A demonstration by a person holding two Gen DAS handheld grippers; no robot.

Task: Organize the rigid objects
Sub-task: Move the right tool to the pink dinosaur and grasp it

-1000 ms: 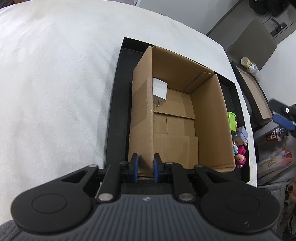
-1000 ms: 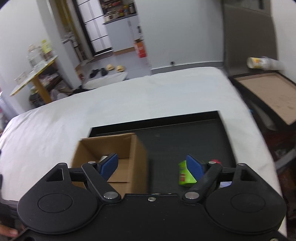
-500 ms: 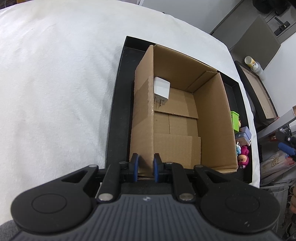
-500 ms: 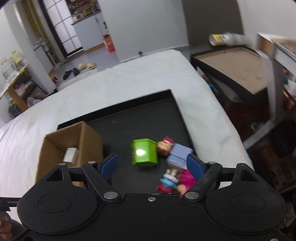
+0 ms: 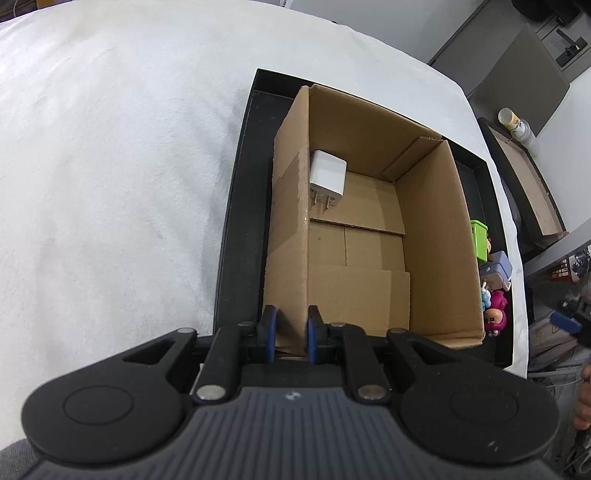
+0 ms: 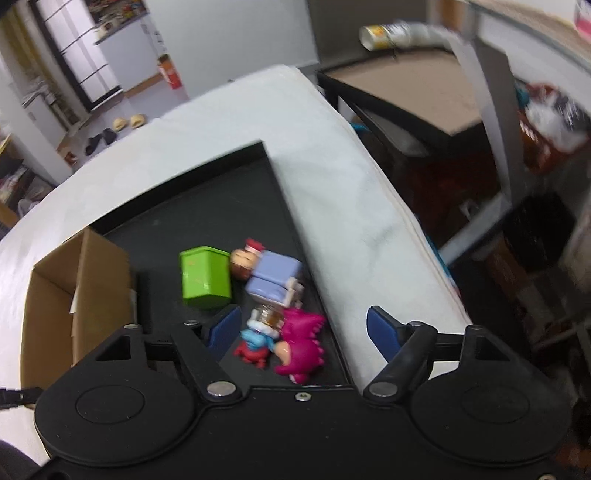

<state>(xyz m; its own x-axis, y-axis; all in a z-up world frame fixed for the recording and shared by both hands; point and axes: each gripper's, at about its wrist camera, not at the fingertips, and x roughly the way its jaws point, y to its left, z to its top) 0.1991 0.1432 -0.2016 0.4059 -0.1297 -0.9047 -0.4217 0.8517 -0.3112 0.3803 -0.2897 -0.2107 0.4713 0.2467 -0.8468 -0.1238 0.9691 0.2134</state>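
An open cardboard box (image 5: 369, 236) stands in a black tray (image 5: 240, 206) on a white-covered table. A white plug adapter (image 5: 327, 175) lies inside it against the left wall. My left gripper (image 5: 289, 334) is shut on the box's near left wall. Beside the box lie small toys: a green block (image 6: 205, 277), a lilac blocky figure (image 6: 271, 278), a pink dinosaur figure (image 6: 301, 347) and a small blue-and-red figure (image 6: 255, 341). My right gripper (image 6: 303, 328) is open and empty, just above the pink and blue figures. The box (image 6: 74, 291) is at its left.
The tray's right rim (image 6: 295, 236) runs beside the toys, with the table's white edge (image 6: 369, 229) beyond it. A low brown-topped side table (image 6: 417, 92) with a lying can (image 6: 384, 35) stands to the right, and cluttered shelves further right.
My right gripper has swung right, from over the box to over the toys, still open. My left gripper keeps its hold on the box wall and has hardly moved.
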